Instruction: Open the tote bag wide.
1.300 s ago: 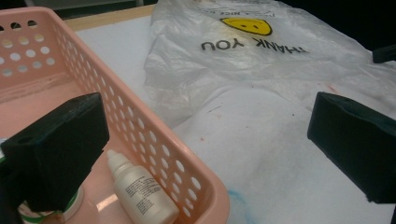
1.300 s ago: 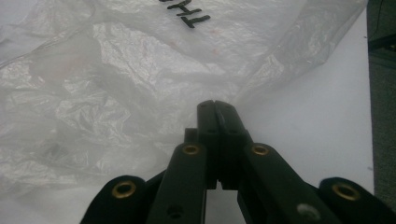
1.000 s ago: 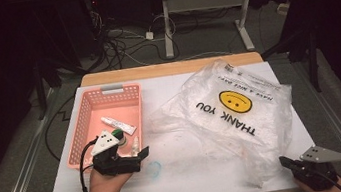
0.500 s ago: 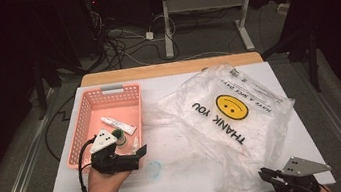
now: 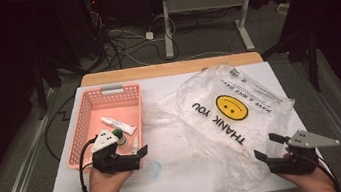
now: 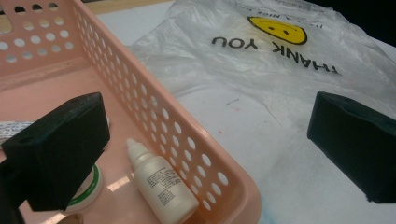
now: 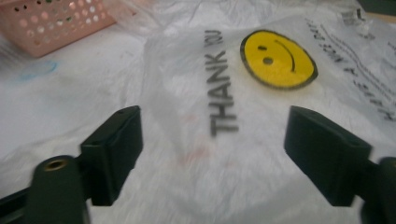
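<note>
A clear plastic bag [image 5: 227,118], printed with a yellow smiley and "THANK YOU", is lying crumpled across the right half of the white table [image 5: 179,175], reaching from the far edge almost to the near one. The right gripper [image 5: 270,146] is hovering at the bag's near right corner, its jaws spread wide and holding nothing; in the right gripper view the bag [image 7: 233,93] is lying just ahead of the gripper [image 7: 212,158] and under the gap between the jaws. The left gripper [image 5: 141,150] is sitting at the near right corner of the pink basket [image 5: 90,107], well apart from the bag, jaws also spread and empty, straddling the basket's wall above a small white bottle [image 6: 161,184].

Compared with a second ago, the right gripper is sitting farther left and closer to the bag's edge, while the bag is lying shifted slightly leftward. The left gripper is keeping its place.
</note>
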